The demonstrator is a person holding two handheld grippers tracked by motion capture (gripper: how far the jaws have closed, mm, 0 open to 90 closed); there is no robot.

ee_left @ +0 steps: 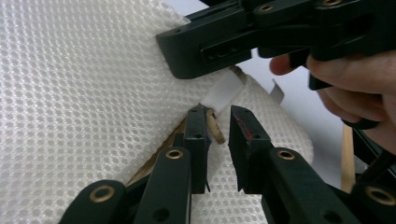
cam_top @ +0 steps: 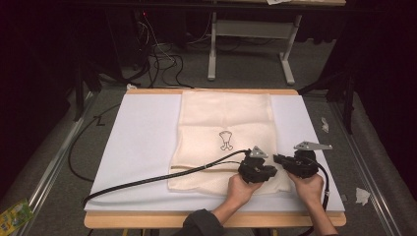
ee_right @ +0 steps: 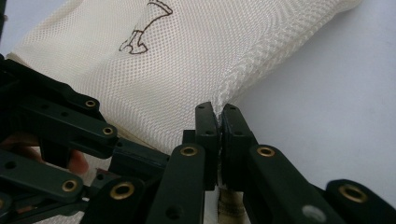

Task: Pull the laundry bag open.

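A cream mesh bag [cam_top: 223,118] with a small brown printed figure [cam_top: 225,140] lies flat on a white board [cam_top: 142,137]. Both grippers sit at the bag's near right corner. My right gripper [cam_top: 279,159] [ee_right: 218,108] is shut on the bag's stitched side seam [ee_right: 233,84]. My left gripper [cam_top: 271,171] [ee_left: 218,112] points at the same corner with a narrow gap between its jaws. A tan zipper pull [ee_left: 215,129] lies in that gap against one jaw, and the pads do not press on it. A white fabric tab [ee_left: 224,91] sticks out just beyond, under the right gripper's body [ee_left: 261,32].
The left gripper's black cable [cam_top: 147,179] trails across the board to the left. The wooden table edge [cam_top: 147,220] runs in front of the board. Scraps of paper [cam_top: 362,195] lie at the right, a green packet [cam_top: 14,214] at the bottom left. A grey stand [cam_top: 251,29] is behind.
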